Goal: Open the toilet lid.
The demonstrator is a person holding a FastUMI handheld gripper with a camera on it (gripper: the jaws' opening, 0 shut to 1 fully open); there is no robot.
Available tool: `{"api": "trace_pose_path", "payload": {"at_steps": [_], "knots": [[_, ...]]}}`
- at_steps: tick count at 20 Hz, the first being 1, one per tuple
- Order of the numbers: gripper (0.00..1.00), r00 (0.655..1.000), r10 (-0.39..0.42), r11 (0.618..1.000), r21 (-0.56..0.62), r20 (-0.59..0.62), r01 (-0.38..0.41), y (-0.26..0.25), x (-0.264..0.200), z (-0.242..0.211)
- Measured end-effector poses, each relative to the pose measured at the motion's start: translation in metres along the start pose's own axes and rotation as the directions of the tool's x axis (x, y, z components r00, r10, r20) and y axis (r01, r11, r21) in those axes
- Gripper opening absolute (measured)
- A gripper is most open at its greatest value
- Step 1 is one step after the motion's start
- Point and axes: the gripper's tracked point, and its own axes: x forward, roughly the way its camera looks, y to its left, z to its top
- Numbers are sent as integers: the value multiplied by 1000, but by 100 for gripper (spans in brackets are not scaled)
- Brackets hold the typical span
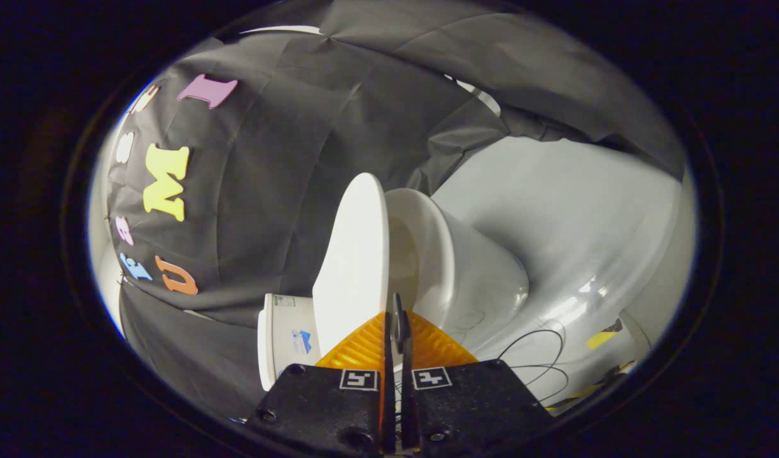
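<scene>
Between closed claw [395,318] fingers, lid [354,261] edge.

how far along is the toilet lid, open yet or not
Partly done: the toilet lid stands lifted well off the toilet bowl, with a clear gap between them. In hand: the hand-held gripper sits at the lid's edge, fingers almost together; whether they pinch it I cannot tell. Left: swinging the lid back toward the tank.

No text can be read. Each half of the tool [395,331] carries a small square black-and-white marker, a pattern rather than words. The toilet tank [284,340] bears two small stickers, one pale near its top and one with a blue shape lower down; their print is too small to make out.
</scene>
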Motion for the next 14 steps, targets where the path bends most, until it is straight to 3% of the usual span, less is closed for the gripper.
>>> {"api": "trace_pose_path", "payload": {"at_steps": [14], "knots": [[7,998,26,981,-194,55,-15,94,-32,-6]]}}
